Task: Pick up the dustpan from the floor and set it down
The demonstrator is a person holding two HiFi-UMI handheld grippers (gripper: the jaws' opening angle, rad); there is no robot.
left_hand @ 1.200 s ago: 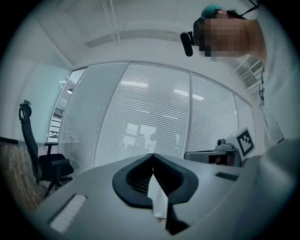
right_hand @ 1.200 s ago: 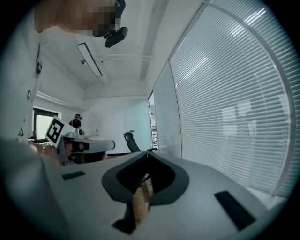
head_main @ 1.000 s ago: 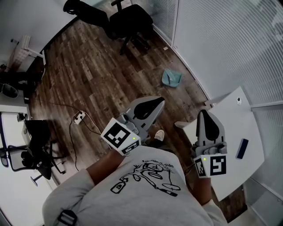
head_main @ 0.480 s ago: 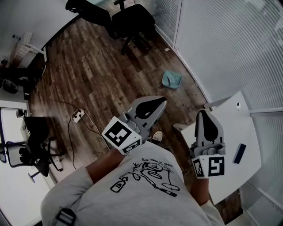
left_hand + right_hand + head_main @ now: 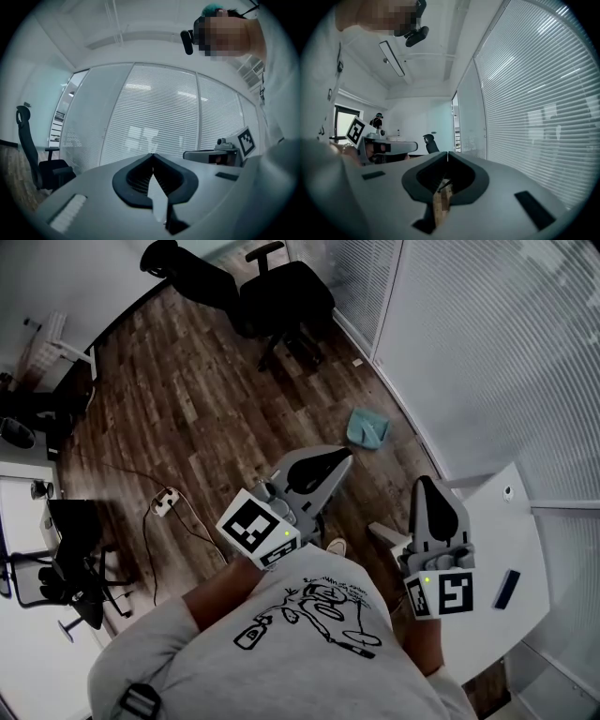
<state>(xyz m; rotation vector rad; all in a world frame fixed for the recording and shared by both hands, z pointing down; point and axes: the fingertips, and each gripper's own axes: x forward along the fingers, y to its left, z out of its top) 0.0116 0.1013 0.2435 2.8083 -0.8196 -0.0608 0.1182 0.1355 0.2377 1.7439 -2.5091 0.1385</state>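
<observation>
A teal dustpan [image 5: 367, 428] lies on the wood floor close to the wall of blinds, in the head view only. Both grippers are held in the air in front of the person, well short of it. My left gripper [image 5: 342, 457] points toward the dustpan with its jaws meeting at the tips [image 5: 152, 154] and nothing between them. My right gripper [image 5: 427, 482] hangs above the corner of a white table [image 5: 487, 521], its jaws also pressed together [image 5: 448, 152] and empty. Each gripper shows in the other's view: the right gripper [image 5: 220, 154], the left gripper [image 5: 382, 147].
A black office chair [image 5: 281, 292] stands beyond the dustpan. A power strip [image 5: 167, 501] with a cable lies on the floor at left. A dark flat object [image 5: 507, 589] rests on the white table. More chairs and a desk [image 5: 37, 549] fill the far left.
The person has stepped forward with both grippers, so the dustpan and chair sit slightly lower and closer in the head view. Both grippers keep the same pose and stay shut.
</observation>
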